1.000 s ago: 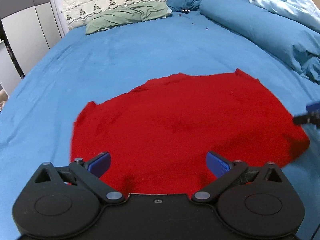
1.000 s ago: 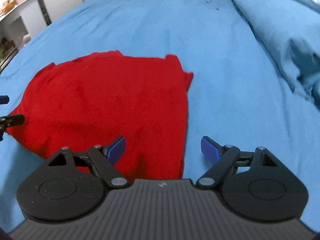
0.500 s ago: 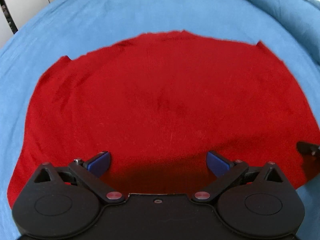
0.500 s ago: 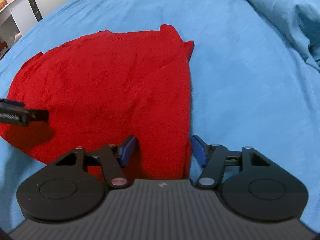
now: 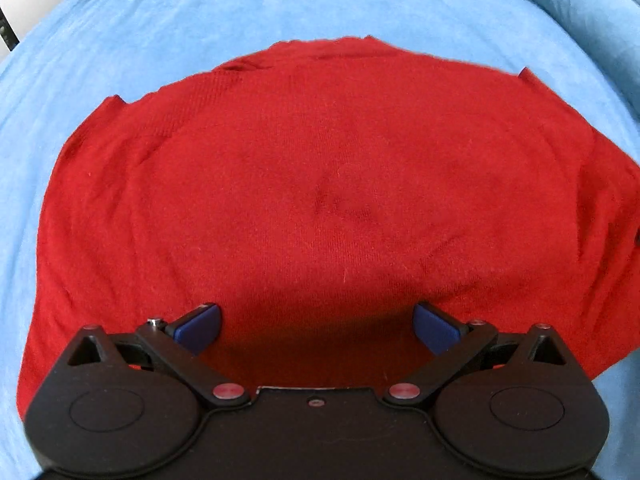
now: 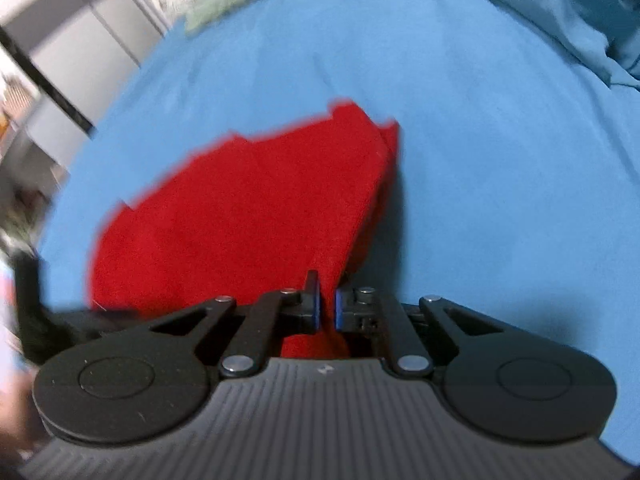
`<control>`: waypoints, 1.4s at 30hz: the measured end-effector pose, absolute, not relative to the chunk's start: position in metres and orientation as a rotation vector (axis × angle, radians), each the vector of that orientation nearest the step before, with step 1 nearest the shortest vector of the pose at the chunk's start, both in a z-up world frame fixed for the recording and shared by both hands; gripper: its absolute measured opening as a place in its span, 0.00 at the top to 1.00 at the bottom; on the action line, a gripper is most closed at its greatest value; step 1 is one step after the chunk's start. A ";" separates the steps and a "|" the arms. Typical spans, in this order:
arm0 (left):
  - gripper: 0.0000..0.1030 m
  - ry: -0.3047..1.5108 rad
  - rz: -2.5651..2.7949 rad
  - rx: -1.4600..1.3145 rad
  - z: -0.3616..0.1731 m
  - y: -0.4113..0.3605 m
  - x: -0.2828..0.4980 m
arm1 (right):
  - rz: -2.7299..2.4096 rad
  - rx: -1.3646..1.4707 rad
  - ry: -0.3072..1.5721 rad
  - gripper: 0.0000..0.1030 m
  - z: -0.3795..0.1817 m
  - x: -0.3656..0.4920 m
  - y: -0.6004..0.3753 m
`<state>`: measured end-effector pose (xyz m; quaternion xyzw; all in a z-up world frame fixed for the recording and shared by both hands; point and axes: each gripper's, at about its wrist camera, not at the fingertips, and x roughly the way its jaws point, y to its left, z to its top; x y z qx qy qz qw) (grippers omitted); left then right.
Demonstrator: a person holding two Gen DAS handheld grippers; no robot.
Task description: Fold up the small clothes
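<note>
My right gripper (image 6: pixel 327 307) has its jaws pinched on the near edge of the red knit garment (image 5: pixel 320 184), which lies spread on the blue bed sheet (image 5: pixel 200 20). My left gripper (image 5: pixel 316 326) hovers over it, jaws wide and empty. No fold made yet, I judge.

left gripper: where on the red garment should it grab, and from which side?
Probably the near edge of the red garment, on the side away from the right gripper, which is shut on one near corner. The left gripper hangs open over flat cloth; come from above, jaws astride the hem.
</note>
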<state>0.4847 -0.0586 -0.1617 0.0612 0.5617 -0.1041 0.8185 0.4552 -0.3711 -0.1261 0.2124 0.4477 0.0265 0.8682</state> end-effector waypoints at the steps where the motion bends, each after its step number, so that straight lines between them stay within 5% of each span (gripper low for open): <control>1: 0.00 1.183 -0.233 0.114 -0.156 -0.052 0.485 | 0.072 0.454 0.914 0.79 -0.115 0.457 -0.365; 10: 0.00 0.969 -0.271 0.084 -0.091 0.083 0.450 | 0.507 0.357 0.814 0.79 -0.049 0.504 -0.191; 19: 0.01 1.023 -0.261 0.032 -0.142 0.152 0.420 | 0.653 0.116 1.069 0.78 -0.165 0.517 -0.026; 21: 0.01 1.009 -0.284 0.008 -0.146 0.153 0.417 | 0.652 0.118 1.053 0.69 -0.165 0.512 -0.026; 22: 0.01 0.999 -0.294 0.003 -0.145 0.150 0.416 | 0.657 0.129 1.045 0.51 -0.159 0.512 -0.026; 25: 0.01 0.976 -0.322 -0.027 -0.143 0.147 0.417 | 0.637 0.160 0.948 0.29 -0.132 0.501 -0.049; 31: 0.01 0.964 -0.314 -0.115 -0.129 0.148 0.425 | 0.283 0.095 0.794 0.20 -0.093 0.452 -0.121; 42: 0.14 0.947 -0.281 -0.109 -0.119 0.126 0.425 | 0.075 -0.002 0.889 0.20 -0.163 0.365 -0.146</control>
